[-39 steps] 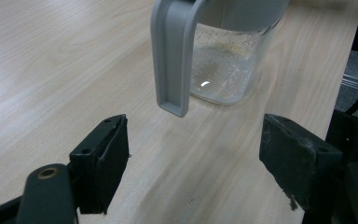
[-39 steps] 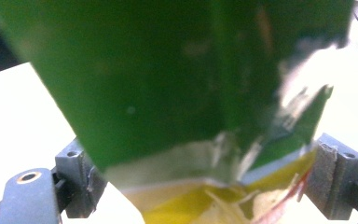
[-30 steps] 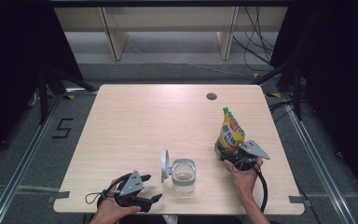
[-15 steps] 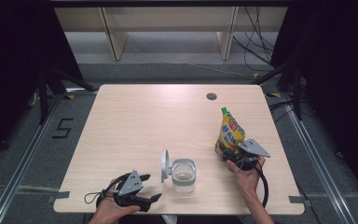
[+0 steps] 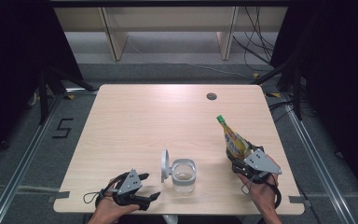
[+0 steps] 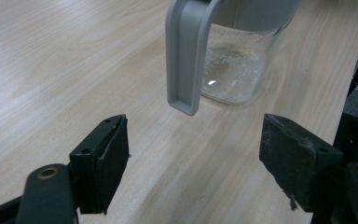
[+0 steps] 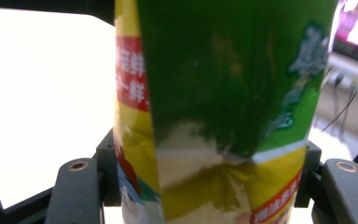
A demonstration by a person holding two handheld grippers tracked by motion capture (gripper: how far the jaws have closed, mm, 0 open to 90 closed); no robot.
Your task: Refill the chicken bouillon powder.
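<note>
right gripper (image 5: 240, 161): jaws just closing, clamped on yellow-green soft pouch with green screw cap (image 5: 233, 140), pouch tilted, cap leaning away from person | pouch: right of clear glass jar with grey hinged lid (image 5: 183, 174), apart from it | left gripper (image 5: 145, 186): jaws wide, nothing between, just left of jar | jar: on pale wooden table (image 5: 135, 121), near front edge

The yellow-and-green pouch (image 5: 235, 143) with a green cap is leaning up-left at the table's right front, its lower part sitting between black jaws.
</note>
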